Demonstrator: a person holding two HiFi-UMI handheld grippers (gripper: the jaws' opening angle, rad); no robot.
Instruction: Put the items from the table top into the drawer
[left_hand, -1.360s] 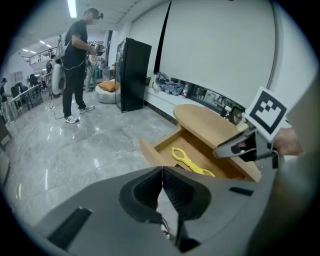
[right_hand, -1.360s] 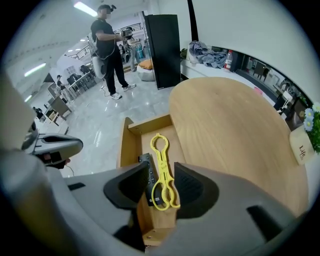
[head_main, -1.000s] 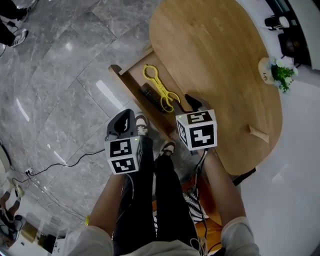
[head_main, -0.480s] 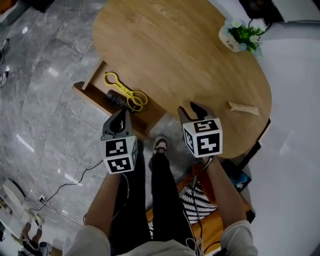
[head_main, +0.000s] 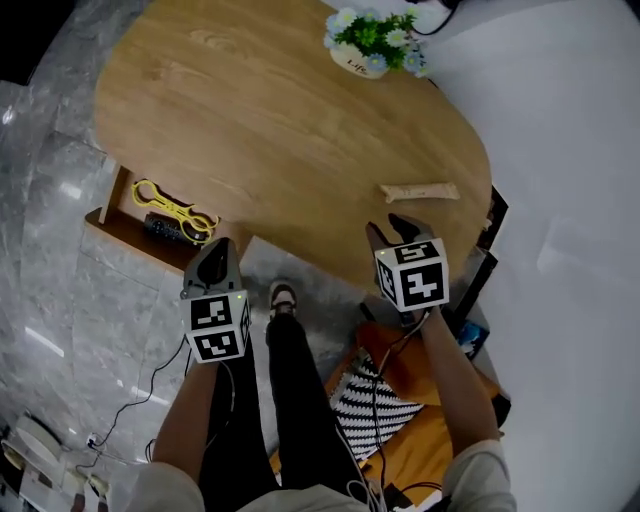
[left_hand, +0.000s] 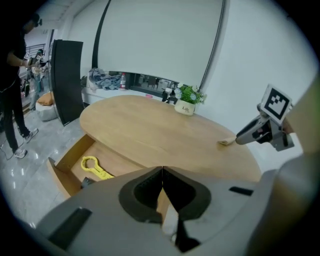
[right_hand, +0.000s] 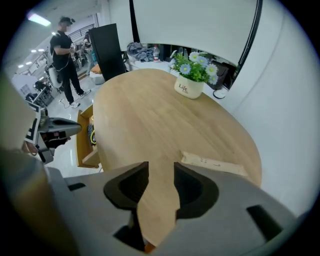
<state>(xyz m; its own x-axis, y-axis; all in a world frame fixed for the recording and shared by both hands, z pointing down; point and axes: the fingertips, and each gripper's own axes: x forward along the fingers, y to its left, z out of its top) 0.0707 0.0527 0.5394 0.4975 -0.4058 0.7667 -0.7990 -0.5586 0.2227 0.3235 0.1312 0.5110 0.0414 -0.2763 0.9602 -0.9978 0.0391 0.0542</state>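
Wooden drawer (head_main: 130, 232) part-hidden (under table (head_main: 270, 130)) | left gripper (left_hand: 162, 172) jaws closed | right gripper (right_hand: 161, 172) apart

Smooth matt wood table (head_main: 270, 120) over glossy grey stone floor (head_main: 60, 300).

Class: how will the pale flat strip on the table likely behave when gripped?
The pale flat strip lies flat and low on the table, so it likely won't roll but may be awkward to get jaws around. It looks straight and slim: probably stiff and light.
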